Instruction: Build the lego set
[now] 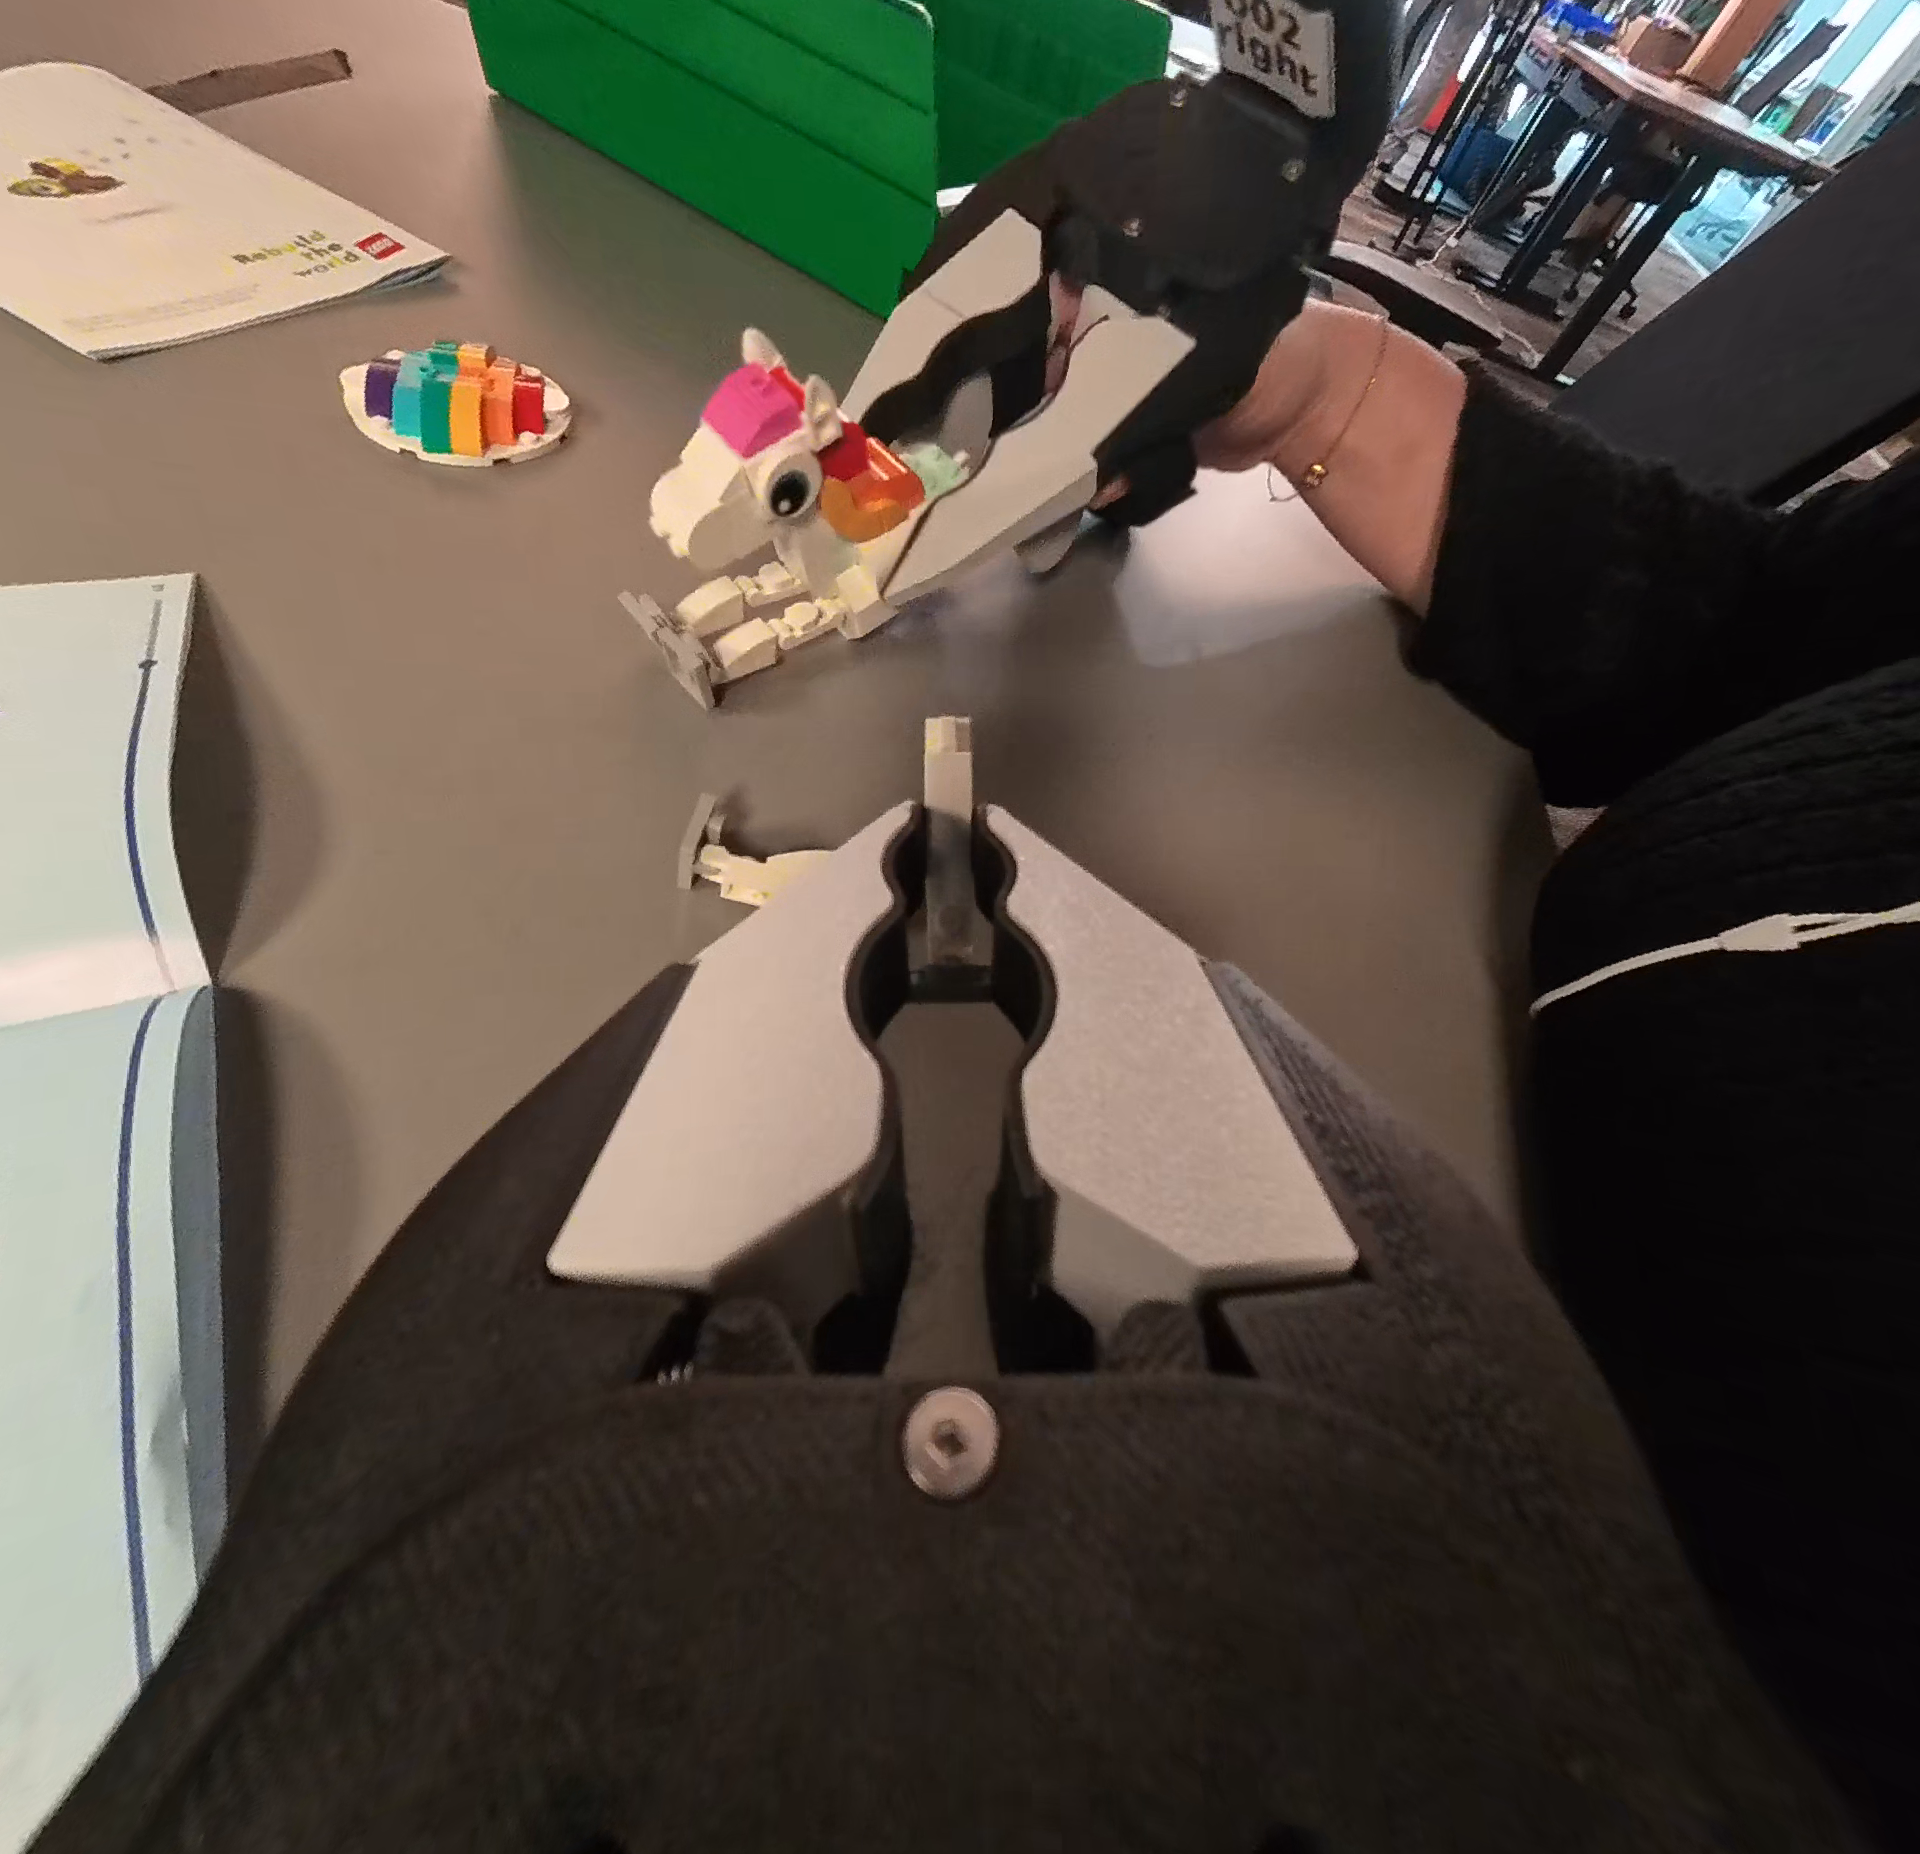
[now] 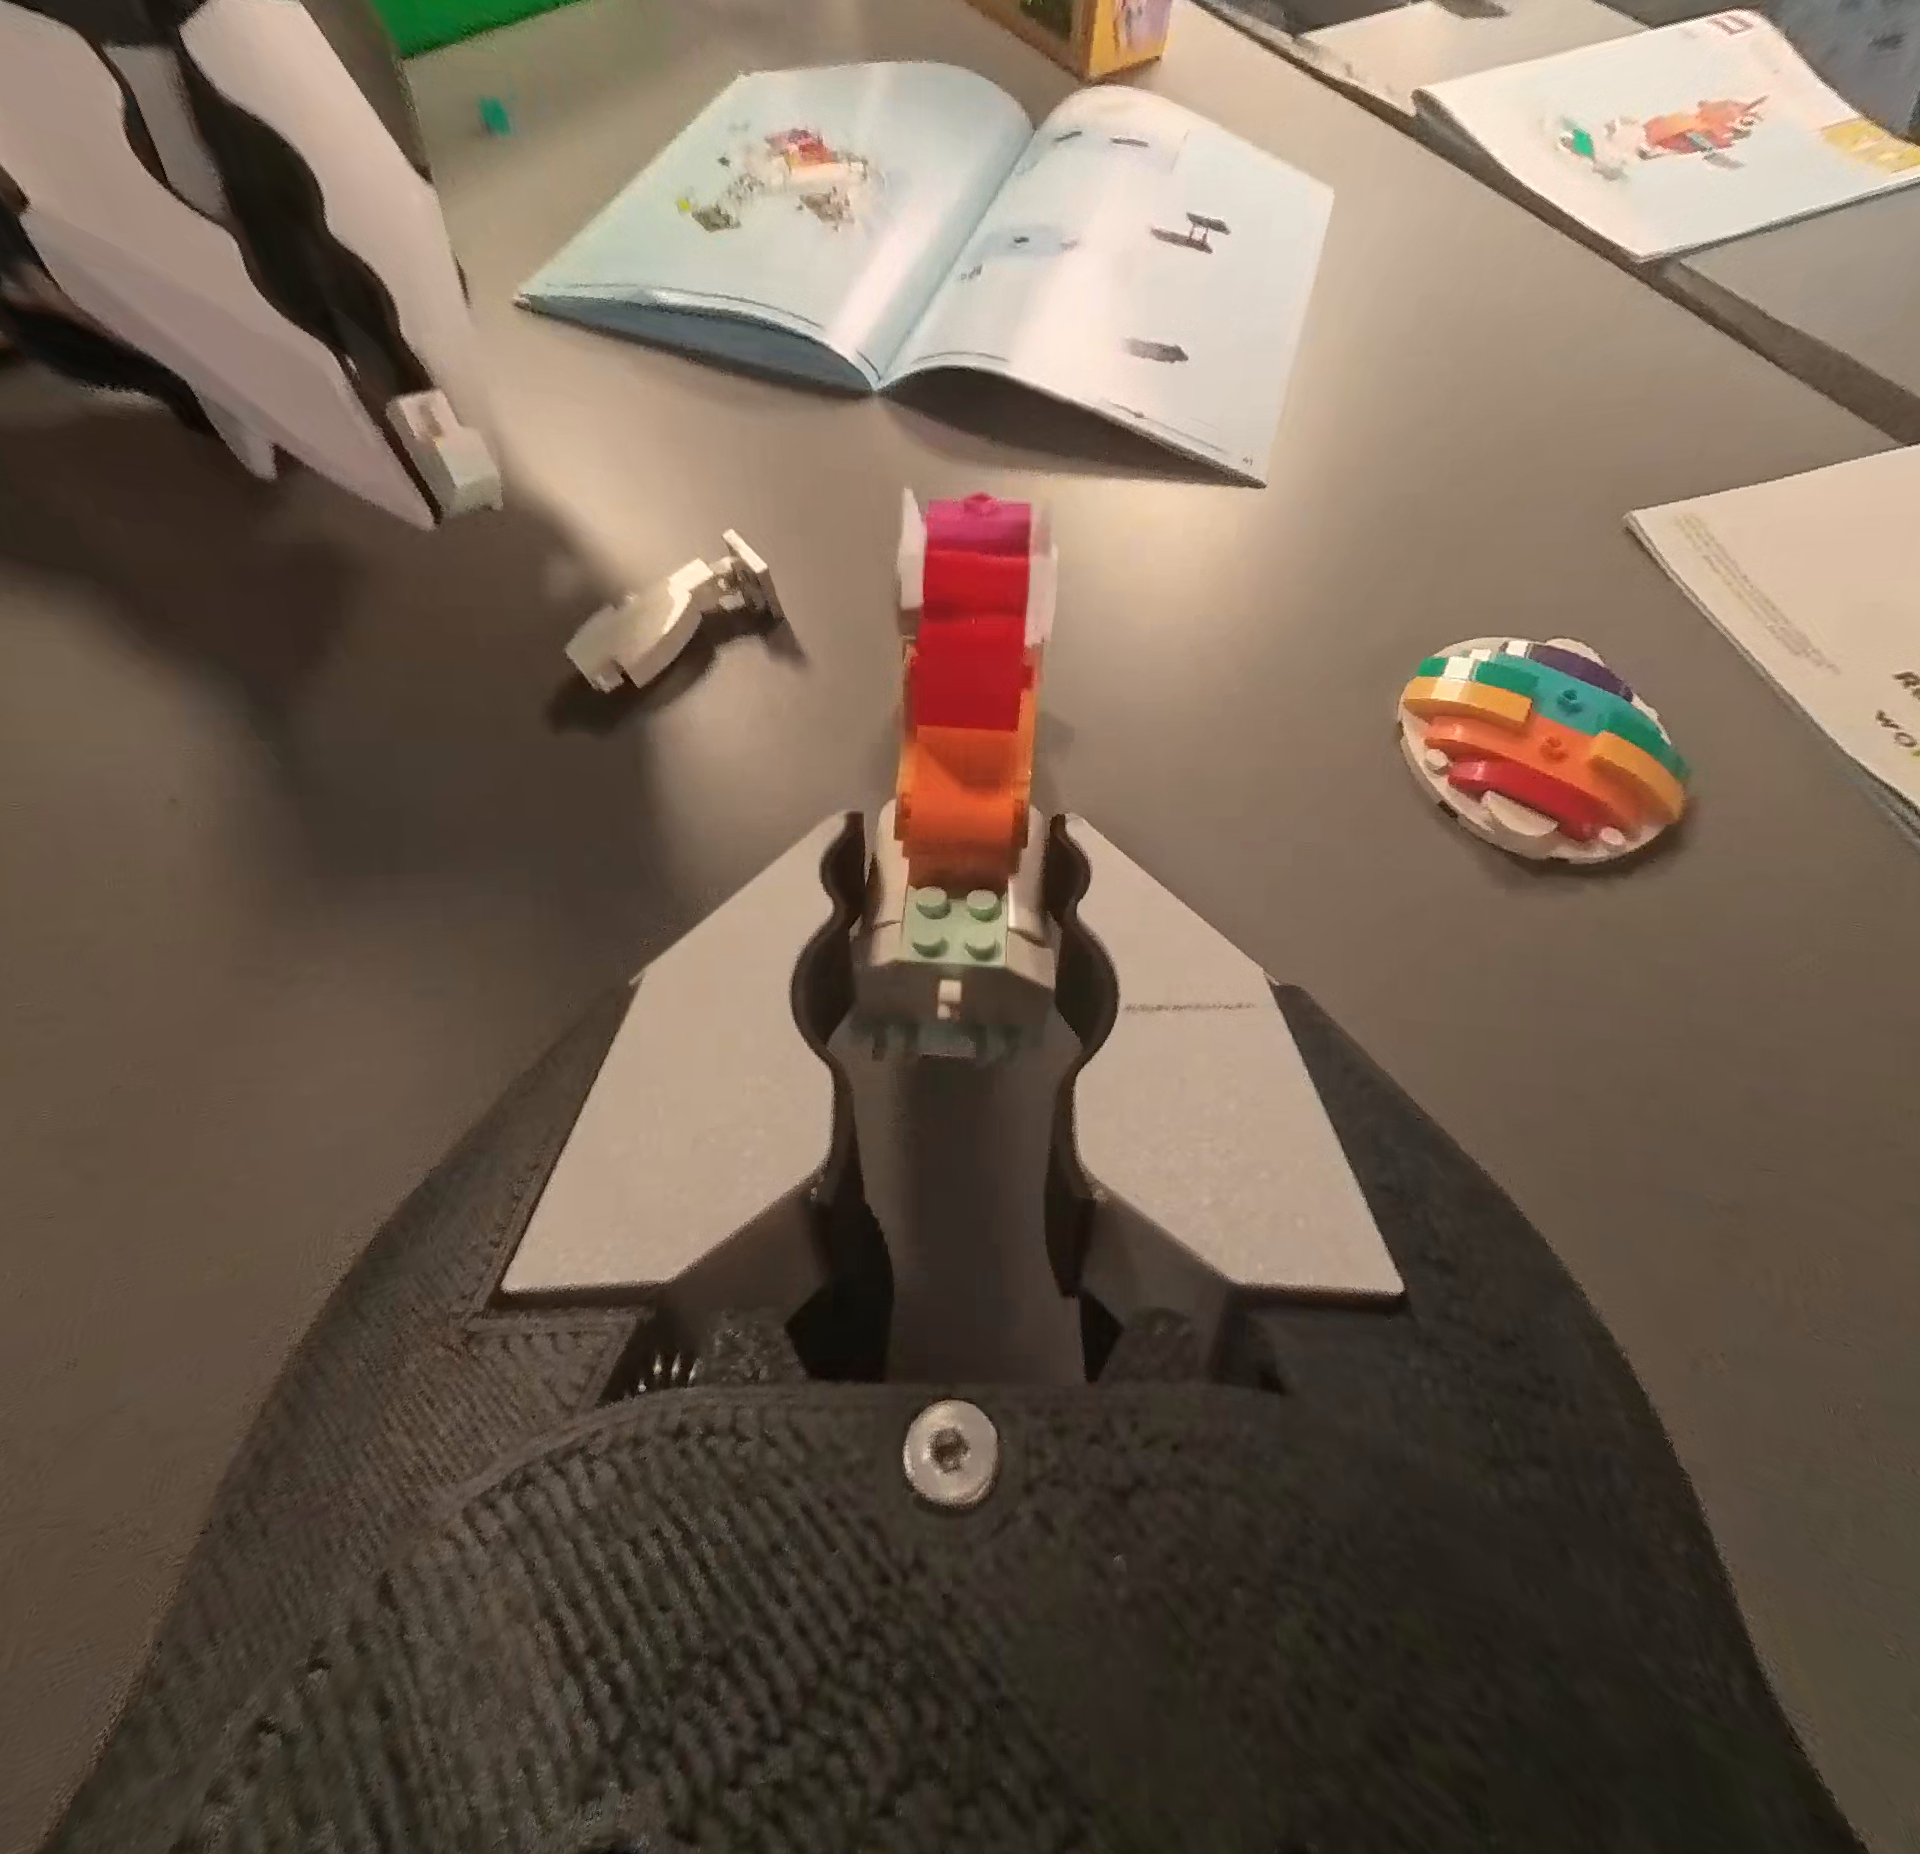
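The unicorn (image 2: 966,755) is sitting mid-table, its rear body being pinched by the right gripper (image 2: 951,931). Over on the left, the left gripper (image 1: 948,848) is squeezing a small white leg piece (image 1: 948,765) at its very tip (a thin hold!). That piece is risking a twist or slip on pressing in. A loose leg (image 2: 675,615) is lying nearby.

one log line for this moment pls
left gripper: shut on white leg piece | right gripper: shut on unicorn body | loose leg: on table
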`<state>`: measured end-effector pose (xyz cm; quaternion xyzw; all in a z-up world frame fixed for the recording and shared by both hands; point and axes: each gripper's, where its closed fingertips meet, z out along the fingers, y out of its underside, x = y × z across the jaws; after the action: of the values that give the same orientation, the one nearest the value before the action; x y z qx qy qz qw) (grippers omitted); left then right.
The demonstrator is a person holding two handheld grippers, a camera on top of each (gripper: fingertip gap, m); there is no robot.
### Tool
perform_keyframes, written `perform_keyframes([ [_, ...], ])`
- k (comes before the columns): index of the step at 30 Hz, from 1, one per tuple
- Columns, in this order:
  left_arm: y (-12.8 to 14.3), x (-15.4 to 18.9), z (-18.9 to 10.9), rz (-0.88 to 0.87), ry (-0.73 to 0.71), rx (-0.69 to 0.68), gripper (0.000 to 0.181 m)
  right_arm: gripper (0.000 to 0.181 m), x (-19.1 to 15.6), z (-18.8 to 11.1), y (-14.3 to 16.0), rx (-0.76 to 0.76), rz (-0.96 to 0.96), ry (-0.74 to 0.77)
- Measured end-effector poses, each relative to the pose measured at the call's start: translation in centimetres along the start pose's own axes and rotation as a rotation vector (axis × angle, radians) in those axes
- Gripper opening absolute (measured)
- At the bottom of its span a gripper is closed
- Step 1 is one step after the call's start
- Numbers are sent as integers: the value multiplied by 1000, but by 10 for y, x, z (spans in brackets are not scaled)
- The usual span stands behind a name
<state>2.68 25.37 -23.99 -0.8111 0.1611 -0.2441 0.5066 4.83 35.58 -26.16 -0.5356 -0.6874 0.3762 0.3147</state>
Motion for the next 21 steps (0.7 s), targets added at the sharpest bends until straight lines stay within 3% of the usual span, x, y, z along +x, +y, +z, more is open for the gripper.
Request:
perform_keyframes([
  [7,2,1,1,10,0,-16,8,38,3,-5,-16,56,24,8],
  [11,5,3,3,31,-4,-35,8,38,6,1,-16,-5,12,13],
  [15,7,4,4,51,-9,-51,8,23,6,5,-12,-70,5,3],
  [21,0,0,1,46,-39,-5,7,22,10,8,-22,-10,110,28],
])
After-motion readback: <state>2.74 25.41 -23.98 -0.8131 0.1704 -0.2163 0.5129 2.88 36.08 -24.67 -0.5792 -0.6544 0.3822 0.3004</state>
